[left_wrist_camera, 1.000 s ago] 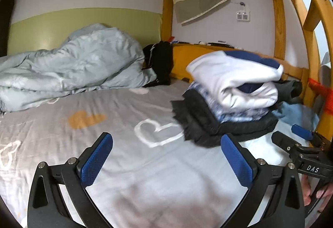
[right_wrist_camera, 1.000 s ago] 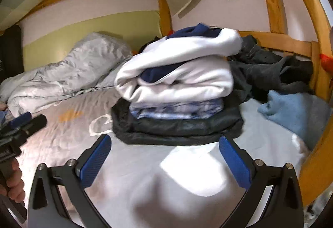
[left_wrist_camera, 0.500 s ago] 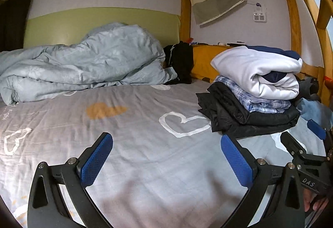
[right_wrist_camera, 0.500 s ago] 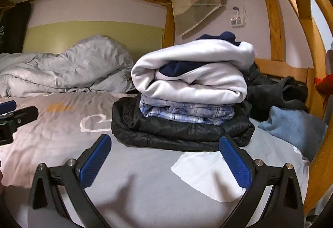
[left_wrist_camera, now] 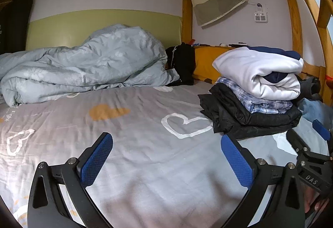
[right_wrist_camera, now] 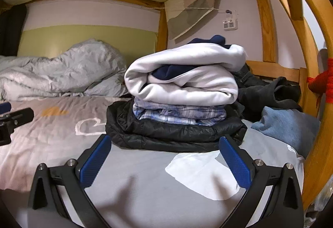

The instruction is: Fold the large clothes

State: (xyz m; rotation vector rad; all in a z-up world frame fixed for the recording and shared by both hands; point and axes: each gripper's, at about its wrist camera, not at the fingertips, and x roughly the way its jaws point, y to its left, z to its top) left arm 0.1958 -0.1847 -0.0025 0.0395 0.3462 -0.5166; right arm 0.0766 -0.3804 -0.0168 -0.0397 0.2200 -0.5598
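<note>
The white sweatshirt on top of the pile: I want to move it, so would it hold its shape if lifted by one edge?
Probably not. The white sweatshirt is soft and loosely rolled, so it would likely unfold. It looks bulky but light, and may slide off the plaid shirt.

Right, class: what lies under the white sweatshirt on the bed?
Under the white sweatshirt lies a folded plaid shirt, then a black jacket on the sheet. Anything between those layers is hidden.

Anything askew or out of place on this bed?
The folded stack is tidy: white sweatshirt on plaid shirt on black jacket. Behind it, a dark garment and a blue one lie unfolded. Both grippers are open, empty.
</note>
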